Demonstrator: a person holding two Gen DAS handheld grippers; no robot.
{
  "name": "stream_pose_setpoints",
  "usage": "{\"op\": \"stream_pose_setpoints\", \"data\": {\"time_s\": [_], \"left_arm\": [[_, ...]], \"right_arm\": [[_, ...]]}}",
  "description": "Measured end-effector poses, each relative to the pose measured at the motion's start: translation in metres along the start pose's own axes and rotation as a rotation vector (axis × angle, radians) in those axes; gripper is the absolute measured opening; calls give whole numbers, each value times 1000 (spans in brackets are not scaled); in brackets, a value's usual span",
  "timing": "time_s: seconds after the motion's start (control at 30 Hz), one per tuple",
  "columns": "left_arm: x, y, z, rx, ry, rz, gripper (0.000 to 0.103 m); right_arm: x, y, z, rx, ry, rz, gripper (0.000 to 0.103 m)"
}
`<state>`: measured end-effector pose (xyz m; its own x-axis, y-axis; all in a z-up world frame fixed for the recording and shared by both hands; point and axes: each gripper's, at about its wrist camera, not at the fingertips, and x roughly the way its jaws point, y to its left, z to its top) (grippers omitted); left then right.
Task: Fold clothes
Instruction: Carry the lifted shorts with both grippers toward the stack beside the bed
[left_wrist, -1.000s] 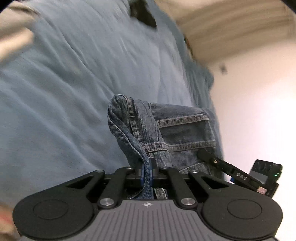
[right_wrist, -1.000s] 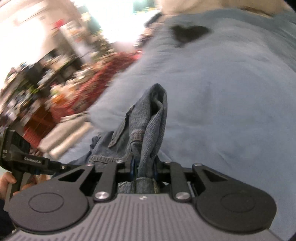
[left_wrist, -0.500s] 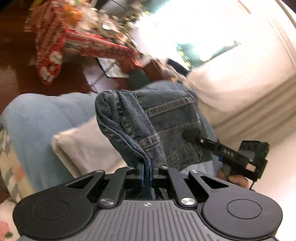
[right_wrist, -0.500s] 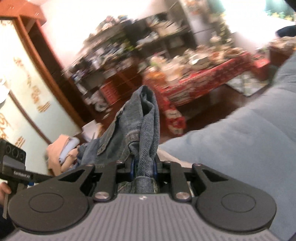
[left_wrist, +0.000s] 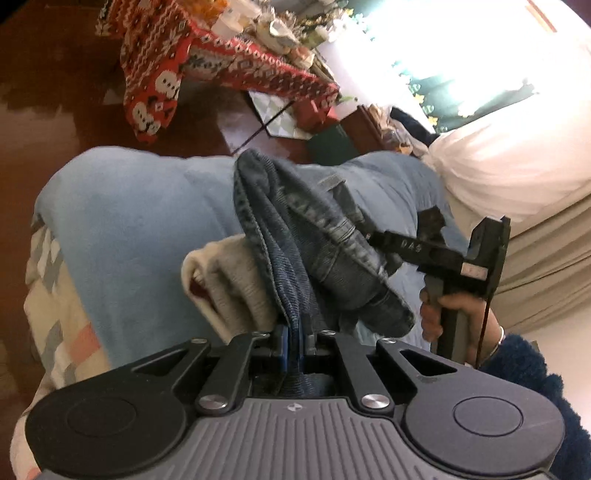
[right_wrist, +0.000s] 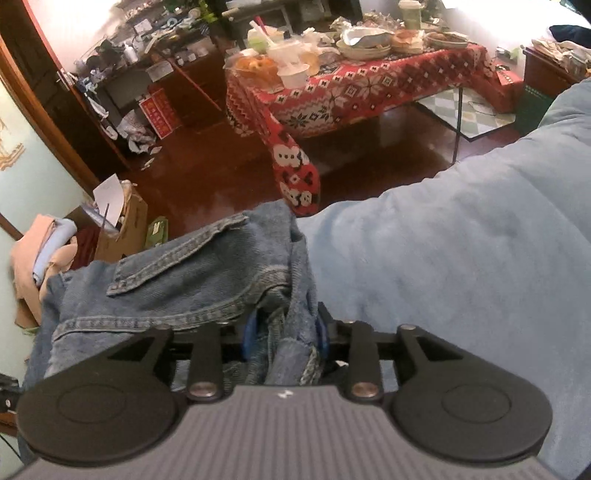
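— Denim jacket over the blue blanket: folded yet?
— Not yet; your left gripper clenches its edge, your right gripper jaws have just been opening around a bunch

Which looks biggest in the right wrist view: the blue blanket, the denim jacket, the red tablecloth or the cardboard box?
1. Blue blanket, though it lies nearest the camera.
2. Denim jacket, also close.
3. Red tablecloth, farther off, so its true size may be greater.
4. Cardboard box.
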<state>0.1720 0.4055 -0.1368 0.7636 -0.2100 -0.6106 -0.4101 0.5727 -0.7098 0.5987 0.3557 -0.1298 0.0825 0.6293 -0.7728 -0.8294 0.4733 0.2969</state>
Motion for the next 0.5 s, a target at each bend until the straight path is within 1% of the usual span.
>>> {"op": "stream_pose_setpoints", "data": {"time_s": [0.03,0.07,0.1,0.17,0.27,0.33,0.4,0.47,0.5], "left_arm": [[-4,1,-1,1,3,-5,5],[-8,1,-1,9,3,-10,5],[-13,-2,0,30,-1,-11,5],[-26,-14,1,90,-13,-13,5],[-39,-35,10,175,-26,-23,5],[-41,-50,21,228,-27,-39,5],[-40,-67,32,278,-29,-45,5],[-27,-84,42,332,-15,-62,5],[-15,-90,46,349,-2,-64,6]], "right_arm": [[-4,-1,1,-1,-11,0,41],[-10,-5,4,-1,-29,-13,46],[-16,-9,6,-1,-48,-29,48],[-33,-18,10,35,-99,-38,48],[-66,-20,5,74,-168,-20,42],[-80,-13,-4,65,-179,7,42],[-81,4,-15,43,-172,24,43],[-81,24,-31,24,-156,26,42],[-78,34,-41,13,-147,9,42]]}}
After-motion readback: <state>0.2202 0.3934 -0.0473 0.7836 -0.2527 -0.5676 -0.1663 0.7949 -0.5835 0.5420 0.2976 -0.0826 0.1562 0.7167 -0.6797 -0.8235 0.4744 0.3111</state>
